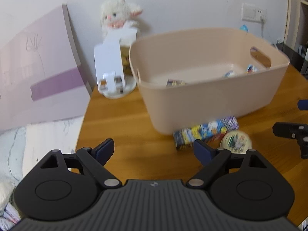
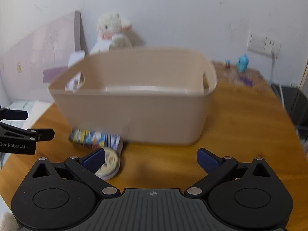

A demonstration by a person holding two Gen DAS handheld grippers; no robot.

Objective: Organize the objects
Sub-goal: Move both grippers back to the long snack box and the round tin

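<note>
Hovering with both the left claw point(image 1: 153, 150) and right claw point(image 2: 151, 159) spread wide, holding nothing. Box point(image 1: 207, 132) and tin point(image 1: 236, 141) sit touching the bin point(image 1: 211, 100), so a sloppy grab could snag both or shove the bin

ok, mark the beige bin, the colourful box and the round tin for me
beige bin point(image 2: 134, 115), right wrist view, bare front wall.
colourful box point(image 1: 206, 132), left wrist view, top face.
round tin point(image 1: 236, 141), left wrist view, lid centre.
</note>
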